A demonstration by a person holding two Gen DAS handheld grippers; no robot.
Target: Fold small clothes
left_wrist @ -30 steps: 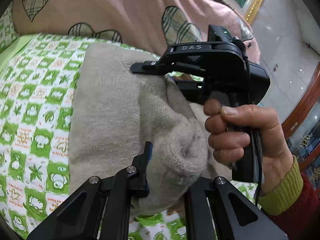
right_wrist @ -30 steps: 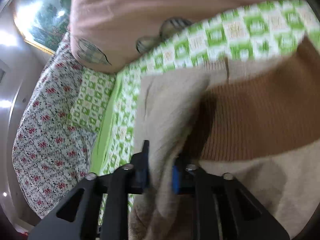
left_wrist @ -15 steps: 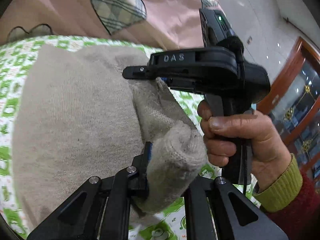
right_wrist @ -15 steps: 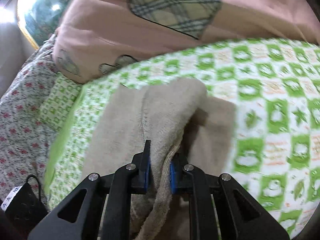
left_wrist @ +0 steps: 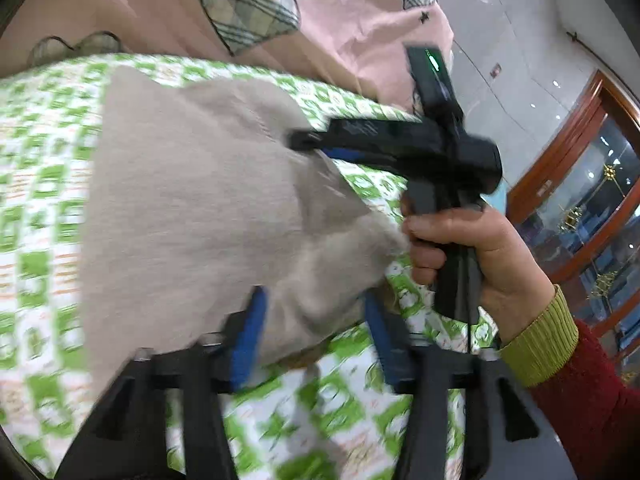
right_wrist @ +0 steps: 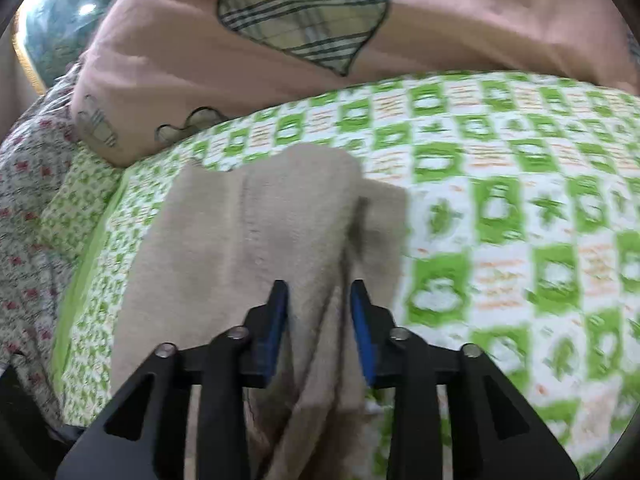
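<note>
Right wrist — sweater between parted, just-opened jaws.

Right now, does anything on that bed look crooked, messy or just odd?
Only slightly: the beige knit garment lies bunched, one fold humped over its right edge instead of flat on the green checked sheet. Nothing looks damaged.

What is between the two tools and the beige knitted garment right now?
Nothing visible. The beige knitted garment lies between the open blue pads of the left tool and right tool, whose jaws have just been opening.
</note>
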